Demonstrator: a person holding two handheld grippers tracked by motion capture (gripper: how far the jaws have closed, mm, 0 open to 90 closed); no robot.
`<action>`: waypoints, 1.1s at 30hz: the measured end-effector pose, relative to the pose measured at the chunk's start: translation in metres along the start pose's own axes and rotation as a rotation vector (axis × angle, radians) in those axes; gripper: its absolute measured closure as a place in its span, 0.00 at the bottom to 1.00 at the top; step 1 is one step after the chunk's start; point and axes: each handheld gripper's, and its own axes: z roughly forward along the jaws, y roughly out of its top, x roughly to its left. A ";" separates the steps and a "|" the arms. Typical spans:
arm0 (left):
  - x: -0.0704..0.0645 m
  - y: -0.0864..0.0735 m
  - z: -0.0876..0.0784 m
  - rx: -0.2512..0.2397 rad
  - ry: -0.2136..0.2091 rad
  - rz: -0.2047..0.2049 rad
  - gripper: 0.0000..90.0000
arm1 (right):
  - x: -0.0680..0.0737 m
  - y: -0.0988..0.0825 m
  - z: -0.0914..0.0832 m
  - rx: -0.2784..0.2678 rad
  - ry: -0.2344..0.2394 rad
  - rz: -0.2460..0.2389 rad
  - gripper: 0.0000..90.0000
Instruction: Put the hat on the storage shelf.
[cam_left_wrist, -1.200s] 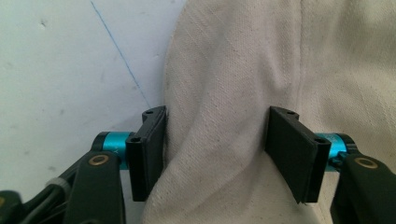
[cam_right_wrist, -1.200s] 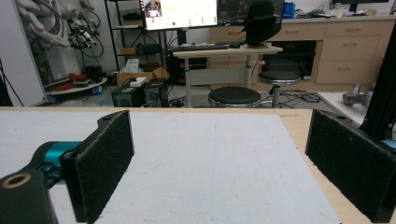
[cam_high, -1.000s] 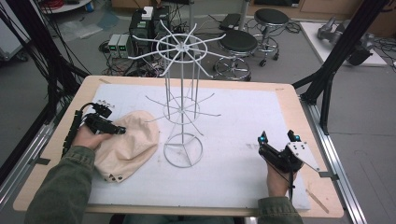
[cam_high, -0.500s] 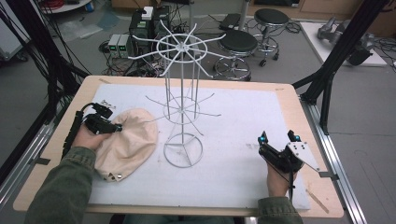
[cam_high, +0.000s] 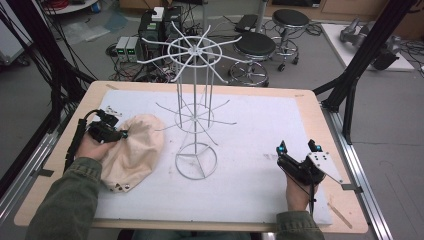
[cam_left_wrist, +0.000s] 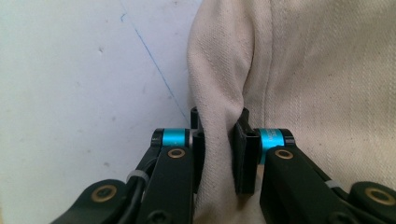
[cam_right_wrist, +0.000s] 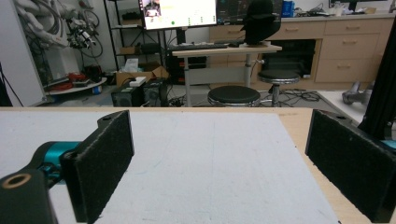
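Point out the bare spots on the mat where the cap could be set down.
Free: the mat between the wire rack's base ring and the right hand-held gripper, and the far right stretch behind it. Crowded: the left, where the left hand-held gripper pinches the cap beside the rack.

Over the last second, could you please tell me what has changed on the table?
The left gripper has just closed its fingers on a fold of the cream cloth cap, pinching it. The right gripper stayed open at the table's right side, and the white wire rack did not move.
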 end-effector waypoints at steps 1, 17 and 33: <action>0.000 0.000 -0.001 -0.005 0.000 0.001 0.90 | 0.000 0.000 0.000 -0.001 0.000 0.002 0.08; 0.004 -0.009 -0.059 -0.239 0.030 -0.048 0.90 | 0.000 0.000 -0.001 -0.006 -0.003 0.001 0.08; -0.004 -0.030 -0.120 -0.571 0.046 -0.088 0.90 | 0.001 0.001 -0.002 -0.008 -0.006 -0.003 0.08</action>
